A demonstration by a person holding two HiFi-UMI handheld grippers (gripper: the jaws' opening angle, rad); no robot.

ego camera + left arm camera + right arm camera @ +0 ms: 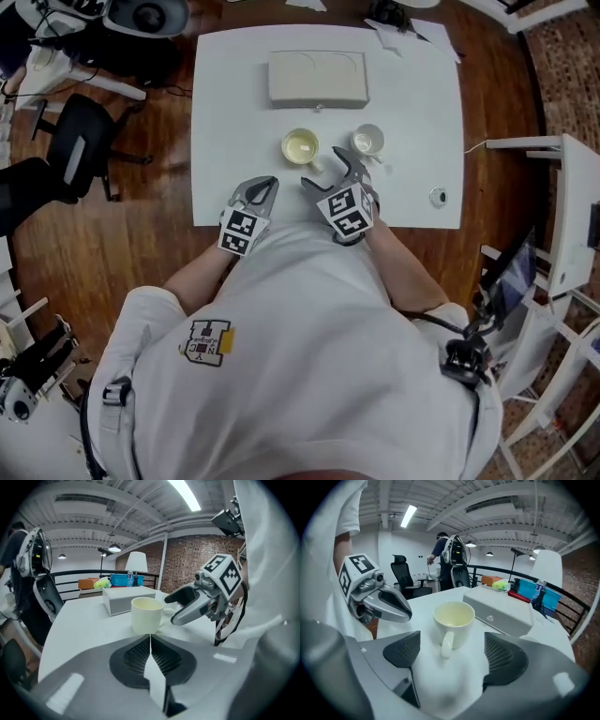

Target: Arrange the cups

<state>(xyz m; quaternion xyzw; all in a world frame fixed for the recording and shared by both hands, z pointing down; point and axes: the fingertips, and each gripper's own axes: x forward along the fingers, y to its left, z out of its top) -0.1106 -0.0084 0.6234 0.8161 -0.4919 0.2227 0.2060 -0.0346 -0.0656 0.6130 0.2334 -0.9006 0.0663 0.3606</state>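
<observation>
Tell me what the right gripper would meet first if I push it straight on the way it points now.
The pale cream ceramic cup, probably its handle first: the handle faces the right gripper and sits centred ahead of the open fingers. How far off it stands is hard to judge.

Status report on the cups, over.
Left gripper shut, empty. Right gripper open, lined up on cream cup, handle facing it, not gripped. Second cup stands apart beside it; nothing blocks the approach.

Bright ceiling light (185,494), soft shadows; gripper views warp, dark-cornered.
</observation>
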